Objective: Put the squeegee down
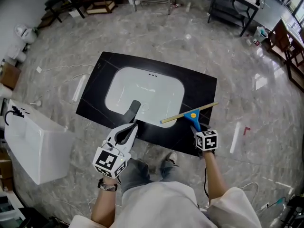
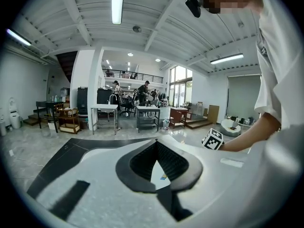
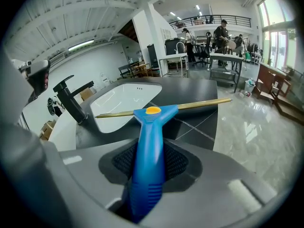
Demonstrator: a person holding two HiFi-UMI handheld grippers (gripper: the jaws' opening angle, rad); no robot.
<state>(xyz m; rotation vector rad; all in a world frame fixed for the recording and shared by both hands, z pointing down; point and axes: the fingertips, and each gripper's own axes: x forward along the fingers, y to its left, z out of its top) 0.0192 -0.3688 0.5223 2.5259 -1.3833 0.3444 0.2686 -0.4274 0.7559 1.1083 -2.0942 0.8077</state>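
I am at the set-down step. My right gripper (image 1: 194,124) clenches its jaws on the blue handle of the squeegee (image 1: 189,113), whose blade hangs over the tabletop (image 1: 202,87) by the near right corner. Next, I judge, I lower it flat, then release. My right forearm slants steeply down. My left gripper (image 1: 133,109), jaws together and empty, points at the basin (image 1: 142,87).
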